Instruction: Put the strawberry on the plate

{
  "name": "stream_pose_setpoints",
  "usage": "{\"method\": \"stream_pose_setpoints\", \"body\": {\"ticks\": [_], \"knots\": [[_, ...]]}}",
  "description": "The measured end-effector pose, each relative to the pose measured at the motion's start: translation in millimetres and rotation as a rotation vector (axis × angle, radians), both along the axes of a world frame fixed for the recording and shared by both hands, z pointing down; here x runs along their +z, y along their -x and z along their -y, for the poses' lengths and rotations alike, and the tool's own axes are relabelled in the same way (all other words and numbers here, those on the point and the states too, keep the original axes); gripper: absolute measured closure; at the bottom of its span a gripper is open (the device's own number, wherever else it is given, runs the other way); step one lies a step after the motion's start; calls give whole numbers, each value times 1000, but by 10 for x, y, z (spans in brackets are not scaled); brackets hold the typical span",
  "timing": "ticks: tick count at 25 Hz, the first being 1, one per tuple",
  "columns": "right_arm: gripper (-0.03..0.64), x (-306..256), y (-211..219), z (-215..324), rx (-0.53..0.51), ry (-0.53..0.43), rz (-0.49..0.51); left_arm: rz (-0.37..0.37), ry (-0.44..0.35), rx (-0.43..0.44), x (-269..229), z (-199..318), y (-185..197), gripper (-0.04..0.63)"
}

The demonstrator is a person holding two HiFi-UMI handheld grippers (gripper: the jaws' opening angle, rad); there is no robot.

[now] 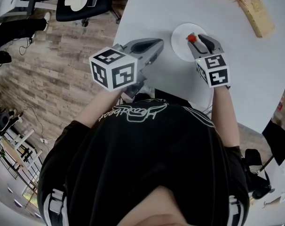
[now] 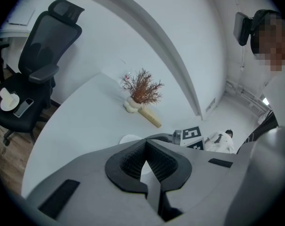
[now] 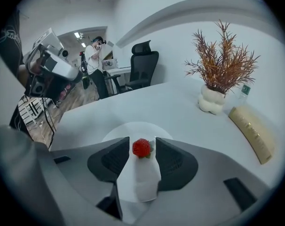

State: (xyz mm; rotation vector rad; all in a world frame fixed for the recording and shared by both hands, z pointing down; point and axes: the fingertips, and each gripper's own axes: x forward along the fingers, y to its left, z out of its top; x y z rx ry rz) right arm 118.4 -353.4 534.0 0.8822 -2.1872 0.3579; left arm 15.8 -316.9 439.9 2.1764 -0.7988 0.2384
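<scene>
A small red strawberry (image 3: 141,148) sits between the jaws of my right gripper (image 3: 142,142), over the round white plate (image 3: 133,128). The jaws stand apart with a thin gap beside the berry, so this gripper is open. In the head view the strawberry (image 1: 191,38) lies on the plate (image 1: 180,39) at the tips of my right gripper (image 1: 197,39). My left gripper (image 1: 154,44) hovers left of the plate near the table's curved edge. Its tips (image 2: 146,142) meet with nothing between them, so it is shut.
A dried plant in a white vase (image 3: 213,100) and a tan block (image 3: 253,133) stand beyond the plate on the white table (image 1: 147,8). A black office chair (image 1: 83,4) stands on the wooden floor left of the table. A person (image 3: 95,65) stands far back.
</scene>
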Motion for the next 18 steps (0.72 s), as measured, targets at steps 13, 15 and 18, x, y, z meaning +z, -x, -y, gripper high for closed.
{"method": "stream_pose_setpoints", "body": {"ticks": [13, 15, 18], "knots": [[466, -958, 49, -502, 125, -198, 80, -18, -97, 76, -424, -440, 90, 589], [466, -1146, 90, -655, 149, -234, 109, -20, -119, 99, -519, -559, 121, 588], [469, -1416, 156, -925, 184, -289, 158, -32, -162, 136, -688, -759, 169, 589]]}}
